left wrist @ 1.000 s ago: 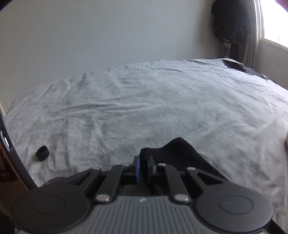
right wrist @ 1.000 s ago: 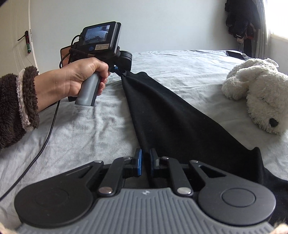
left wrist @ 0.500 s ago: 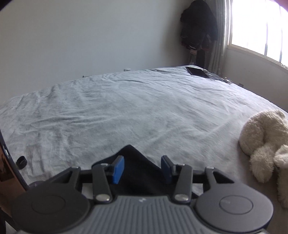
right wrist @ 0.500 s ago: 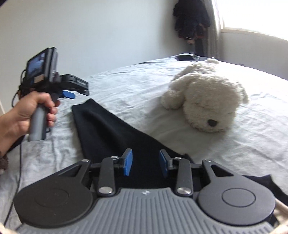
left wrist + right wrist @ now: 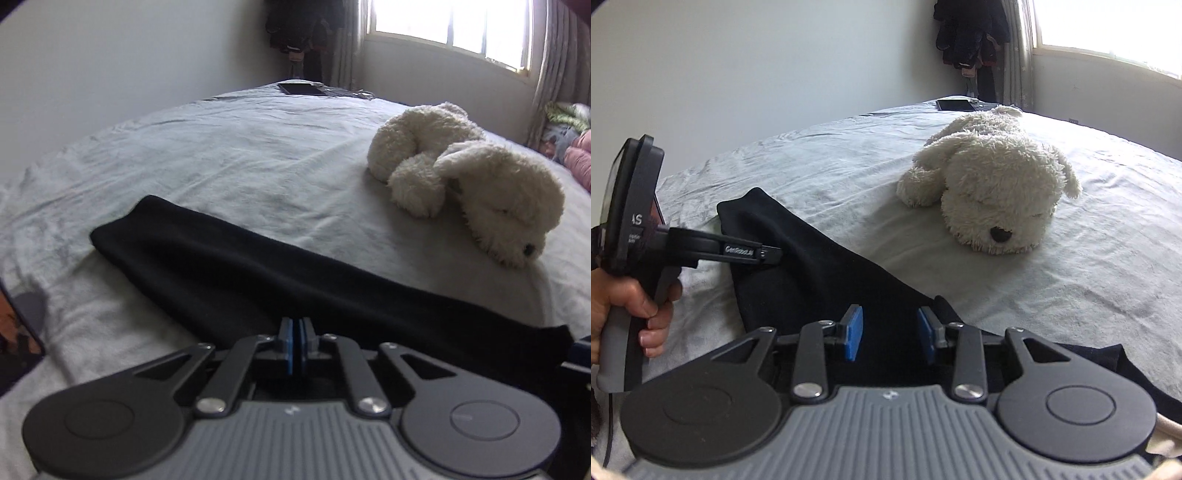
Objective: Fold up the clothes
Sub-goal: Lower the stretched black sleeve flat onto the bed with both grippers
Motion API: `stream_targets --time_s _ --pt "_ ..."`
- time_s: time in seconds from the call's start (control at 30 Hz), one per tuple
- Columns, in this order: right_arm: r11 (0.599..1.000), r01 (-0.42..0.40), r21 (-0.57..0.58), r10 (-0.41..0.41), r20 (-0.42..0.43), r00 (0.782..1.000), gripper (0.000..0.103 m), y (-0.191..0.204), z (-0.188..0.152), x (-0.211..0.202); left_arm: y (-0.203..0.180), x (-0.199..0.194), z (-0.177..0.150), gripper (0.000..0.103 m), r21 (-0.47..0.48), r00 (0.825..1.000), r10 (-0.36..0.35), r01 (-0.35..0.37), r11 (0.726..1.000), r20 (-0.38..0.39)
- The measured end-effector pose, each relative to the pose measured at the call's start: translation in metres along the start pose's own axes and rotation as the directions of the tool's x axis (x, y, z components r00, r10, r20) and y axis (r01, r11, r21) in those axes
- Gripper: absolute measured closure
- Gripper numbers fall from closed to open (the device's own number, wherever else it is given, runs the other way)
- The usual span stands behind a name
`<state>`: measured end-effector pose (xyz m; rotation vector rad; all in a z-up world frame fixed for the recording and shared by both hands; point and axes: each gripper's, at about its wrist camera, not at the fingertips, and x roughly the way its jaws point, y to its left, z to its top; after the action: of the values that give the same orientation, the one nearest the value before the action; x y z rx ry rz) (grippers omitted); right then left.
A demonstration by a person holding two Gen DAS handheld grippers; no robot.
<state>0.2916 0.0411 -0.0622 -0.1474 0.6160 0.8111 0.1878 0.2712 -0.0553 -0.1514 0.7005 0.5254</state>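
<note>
A long black garment (image 5: 258,273) lies flat in a strip across the grey bed sheet (image 5: 229,155). My left gripper (image 5: 295,341) sits at its near edge with the blue pads pressed together on the cloth. In the right wrist view that left gripper (image 5: 775,254) reaches in from the left, held by a hand (image 5: 631,306), its tip on the black garment (image 5: 820,280). My right gripper (image 5: 890,332) hovers open over the garment's near part, with nothing pinched between its blue pads.
A white plush dog (image 5: 993,192) lies on the bed just right of the garment, also in the left wrist view (image 5: 480,184). A flat dark device (image 5: 301,88) rests at the bed's far corner. Dark clothes (image 5: 967,33) hang beside the window. Pink bedding (image 5: 580,162) is at far right.
Both grippers let go of the raised garment, which now lies flat. The left gripper swung right and shut again at the near edge. The right gripper stays open.
</note>
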Motion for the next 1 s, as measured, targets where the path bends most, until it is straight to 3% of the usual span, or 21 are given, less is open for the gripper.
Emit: stream_targets --time_s 0.07,0.13,0.23,0.3,0.37,0.47,0.57,0.6,0.7,0.77,0.83,1.0 --pt "1.000 0.017 0.003 -0.017 -0.013 1.000 0.065 -0.001 -0.001 0.003 0.009 0.000 0.001 0.097 0.009 0.995 0.099 -0.099 0.995 0.005" --pt "0.999 0.032 0.005 -0.032 -0.022 0.999 0.065 -0.002 -0.002 0.005 0.020 0.001 0.002 0.097 -0.012 0.992 0.123 -0.122 0.992 0.016" --pt "0.999 0.043 0.006 -0.043 -0.007 0.999 0.065 -0.006 -0.001 -0.002 0.029 -0.003 0.006 0.097 -0.080 0.996 0.083 -0.080 0.994 0.026" --pt "0.999 0.051 0.007 -0.051 0.007 0.999 0.065 -0.010 0.001 -0.010 0.029 -0.012 0.008 0.095 -0.126 0.997 0.013 -0.004 0.992 0.071" --pt "0.997 0.072 0.022 -0.072 -0.001 0.997 0.065 -0.017 -0.002 -0.011 0.026 -0.017 0.009 0.095 -0.163 0.985 -0.125 0.143 0.976 0.120" --pt "0.993 0.107 0.046 -0.107 -0.018 0.994 0.065 -0.029 -0.007 -0.011 0.011 -0.018 0.007 0.095 -0.151 0.934 -0.331 0.349 0.925 0.132" --pt "0.987 0.142 0.070 -0.140 -0.035 0.989 0.065 -0.040 -0.011 -0.011 -0.014 -0.008 0.000 0.094 -0.089 0.895 -0.437 0.444 0.892 0.084" --pt "0.985 0.154 0.077 -0.151 -0.042 0.988 0.065 -0.044 -0.013 -0.010 -0.021 -0.003 -0.003 0.094 -0.072 0.893 -0.447 0.450 0.890 0.056" --pt "0.977 0.189 0.100 -0.184 -0.060 0.981 0.065 -0.056 -0.017 -0.010 -0.035 0.003 -0.011 0.095 -0.019 0.932 -0.362 0.363 0.932 0.032" --pt "0.972 0.207 0.112 -0.202 -0.059 0.978 0.065 -0.061 -0.021 -0.007 -0.034 0.000 -0.010 0.095 0.011 0.964 -0.260 0.260 0.966 0.050" --pt "0.967 0.228 0.116 -0.226 -0.029 0.974 0.066 -0.063 -0.024 0.001 -0.035 0.000 -0.010 0.095 0.045 0.985 -0.157 0.154 0.987 0.067" --pt "0.946 0.303 0.112 -0.305 0.002 0.952 0.070 -0.061 -0.021 0.005 -0.020 -0.005 -0.002 0.095 0.015 0.996 -0.061 0.060 0.998 0.061"
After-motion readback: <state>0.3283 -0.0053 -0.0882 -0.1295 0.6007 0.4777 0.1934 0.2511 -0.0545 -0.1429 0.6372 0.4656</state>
